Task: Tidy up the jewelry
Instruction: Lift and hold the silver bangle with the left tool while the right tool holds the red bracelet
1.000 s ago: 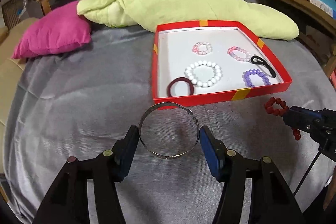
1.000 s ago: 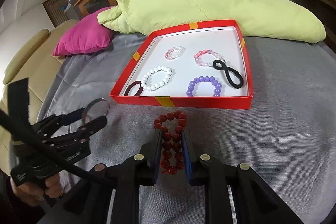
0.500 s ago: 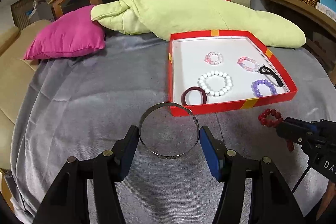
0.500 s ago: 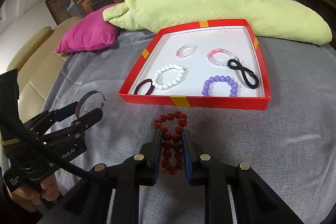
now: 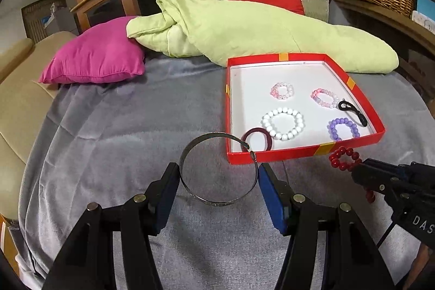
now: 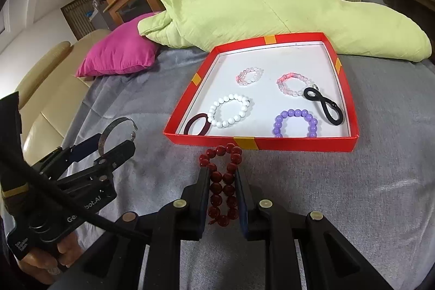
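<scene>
My left gripper [image 5: 218,177] holds the silver open bangle [image 5: 217,170] between its 2 fingers [image 5: 168,186], spread wide to the bangle's full width, above the grey blanket [image 5: 122,132] just short of the red tray [image 5: 299,154]. The bangle's gap points toward the tray's near left corner. My right gripper [image 6: 223,190] has its fingers [image 6: 202,192] narrowed onto the dark red bead bracelet [image 6: 224,181], squeezed into a long loop whose top pokes out ahead, near the tray's front wall. Inside the tray I see 6 pieces lying apart: a maroon hair tie [image 6: 196,124] in the near left corner touching the white bead bracelet [image 6: 229,110], a purple bead bracelet [image 6: 295,122], a black hair tie [image 6: 323,106] twisted into an 8, and 2 pink bead bracelets [image 6: 248,75] farther back. Beyond the tray lie a lime green quilt [image 5: 244,29] and a magenta cushion [image 5: 98,56].
</scene>
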Tool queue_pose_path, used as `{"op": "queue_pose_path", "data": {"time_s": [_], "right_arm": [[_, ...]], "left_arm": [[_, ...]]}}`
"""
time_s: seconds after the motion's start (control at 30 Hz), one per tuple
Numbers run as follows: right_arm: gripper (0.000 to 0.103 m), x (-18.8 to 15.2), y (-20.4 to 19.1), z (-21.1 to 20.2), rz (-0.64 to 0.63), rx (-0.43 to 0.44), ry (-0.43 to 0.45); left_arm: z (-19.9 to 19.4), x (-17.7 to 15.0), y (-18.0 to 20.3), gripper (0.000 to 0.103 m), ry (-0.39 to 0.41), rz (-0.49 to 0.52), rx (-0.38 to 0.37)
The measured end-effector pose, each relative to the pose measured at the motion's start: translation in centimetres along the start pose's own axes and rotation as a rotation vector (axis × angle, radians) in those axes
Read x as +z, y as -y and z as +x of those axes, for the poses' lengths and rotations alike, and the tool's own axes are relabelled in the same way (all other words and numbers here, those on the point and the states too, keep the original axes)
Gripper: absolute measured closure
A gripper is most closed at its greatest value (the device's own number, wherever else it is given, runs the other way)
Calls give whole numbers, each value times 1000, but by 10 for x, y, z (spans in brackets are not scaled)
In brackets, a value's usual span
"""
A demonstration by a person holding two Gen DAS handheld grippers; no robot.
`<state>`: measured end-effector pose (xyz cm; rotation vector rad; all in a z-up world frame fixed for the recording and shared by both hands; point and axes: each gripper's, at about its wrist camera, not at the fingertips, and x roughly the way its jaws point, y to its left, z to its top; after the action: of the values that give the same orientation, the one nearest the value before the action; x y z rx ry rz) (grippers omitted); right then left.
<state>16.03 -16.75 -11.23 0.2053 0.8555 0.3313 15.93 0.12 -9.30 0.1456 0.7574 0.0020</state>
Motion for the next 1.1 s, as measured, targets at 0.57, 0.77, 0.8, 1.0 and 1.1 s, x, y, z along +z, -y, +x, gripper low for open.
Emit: {"op": "queue_pose_path", "data": {"time_s": [0.57, 0.77, 0.8, 1.0, 1.1], "right_arm": [[83, 15, 14, -23, 59, -20, 82], [83, 19, 14, -28, 71, -13, 102], [83, 19, 14, -29, 74, -13, 105], [83, 24, 16, -33, 84, -15, 125], [83, 28, 19, -34, 95, -18, 137]], "left_arm": [[-12, 12, 8, 42, 71, -8, 14], [-15, 16, 9, 41, 107, -18, 10], [-15, 17, 10, 41, 115, -20, 9], [-15, 23, 12, 41, 153, -29, 14], [-12, 26, 11, 42, 164, -36, 22]]}}
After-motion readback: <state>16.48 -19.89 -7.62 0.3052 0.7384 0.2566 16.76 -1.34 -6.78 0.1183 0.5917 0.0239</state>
